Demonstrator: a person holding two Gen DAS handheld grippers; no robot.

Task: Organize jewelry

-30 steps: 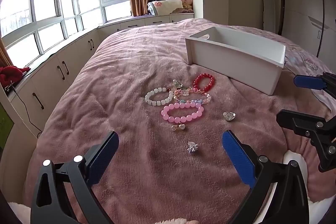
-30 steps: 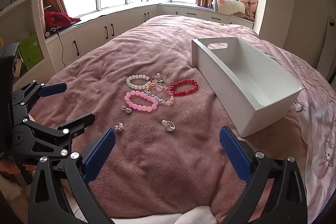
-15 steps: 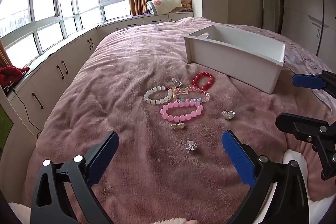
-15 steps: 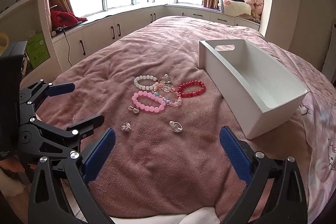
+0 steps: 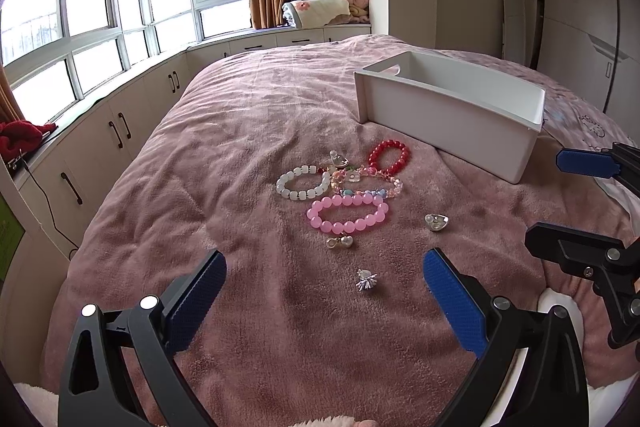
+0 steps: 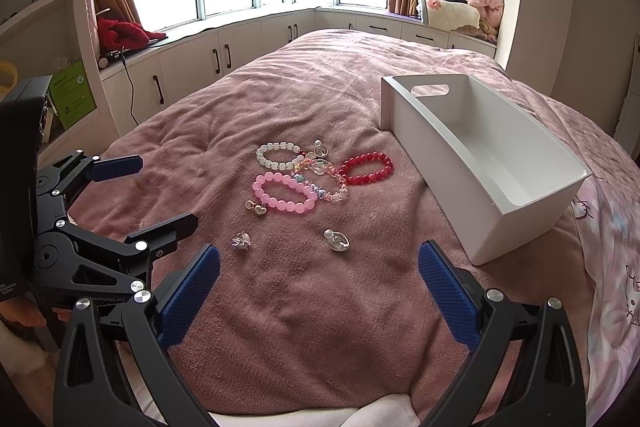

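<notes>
Jewelry lay in a loose cluster on the pink blanket of the bed, and we held both grippers above its near edge with nothing in them. At the far left in the right wrist view, our left gripper hovered with its blue-padded fingers spread wide apart. Just right of it sat a small sparkly charm on its own, and beyond that a tiny gold charm touched, or nearly touched, the pink bead bracelet. Behind the pink one lay the white bead bracelet, and a multicoloured crystal bracelet was tangled between them, with a clear charm at the back of the pile. Further right, the red bead bracelet lay flat at the edge of the cluster. A silver heart-shaped charm rested apart in front, nearer to us. To the right of everything stood the white bin, upright, open-topped and with nothing visible inside it, well apart from the red bracelet. Our right gripper showed at the right edge of the left wrist view, its fingers likewise held wide apart over the bed.
</notes>
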